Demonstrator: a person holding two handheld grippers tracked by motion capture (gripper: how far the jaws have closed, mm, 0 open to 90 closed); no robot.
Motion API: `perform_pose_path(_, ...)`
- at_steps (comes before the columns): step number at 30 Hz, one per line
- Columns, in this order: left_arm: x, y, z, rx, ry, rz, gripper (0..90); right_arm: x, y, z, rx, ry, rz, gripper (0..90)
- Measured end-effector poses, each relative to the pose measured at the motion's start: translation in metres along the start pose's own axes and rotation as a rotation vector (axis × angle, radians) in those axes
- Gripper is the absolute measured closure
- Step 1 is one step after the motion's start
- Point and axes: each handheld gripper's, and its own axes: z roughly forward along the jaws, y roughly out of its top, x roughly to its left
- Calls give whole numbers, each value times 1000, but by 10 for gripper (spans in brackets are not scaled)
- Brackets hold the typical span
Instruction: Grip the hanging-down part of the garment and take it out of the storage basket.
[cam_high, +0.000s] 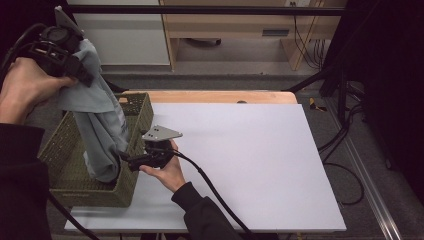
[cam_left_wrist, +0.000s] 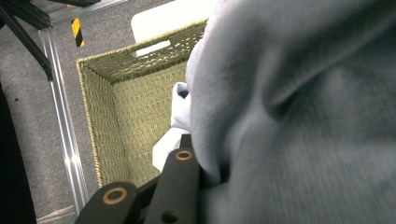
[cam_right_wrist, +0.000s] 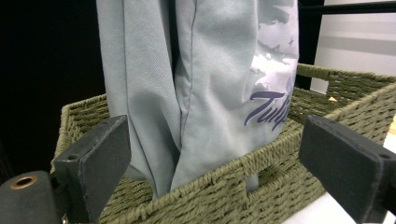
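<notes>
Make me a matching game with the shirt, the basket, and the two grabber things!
Things:
1. grey shirt
2. green woven basket
3. left gripper
4. right gripper

States:
A. stands on the table's left edge
B. jaws open, beside the basket
C. hangs down into the basket
D. held up high, clamped on cloth

Pairs: 1-C, 2-A, 3-D, 4-B

A white surface (cam_high: 260, 160) covers most of the high view, with a strip of bare wood (cam_high: 220, 96) showing along its far edge. Beyond it stands a light wooden cabinet (cam_high: 235, 30) beside a white panel (cam_high: 125, 40). Black cables (cam_high: 345, 150) trail over the grey floor (cam_high: 340, 125) to the right, near a metal rail (cam_high: 370, 185)
</notes>
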Motion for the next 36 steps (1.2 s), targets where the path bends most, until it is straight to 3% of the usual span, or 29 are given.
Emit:
perform_pose_path(10,1,-1,0,0,3,-2,807,4,-3,26,38,5,-3,111)
perform_pose_path(12,2,-1,0,0,1,-1,807,5,-4,31,44,7,22,124)
perform_pose_path(17,2,-1,0,0,3,1,807,8,-8,43,60,36,16,169)
perform_pose_path(20,2,-2,1,1,2,1,807,10,-10,49,72,42,14,266)
perform_pose_path(24,0,-1,3,5,0,7,807,11,-11,55,93,25,-7,493)
perform_pose_path(25,0,-1,3,4,1,7,807,11,-11,56,102,21,2,591)
perform_pose_path(29,1,-2,3,5,1,8,807,6,-12,55,105,36,-6,810)
perform_pose_path(36,4,-4,0,-12,3,-6,807,0,-5,43,103,65,-9,860)
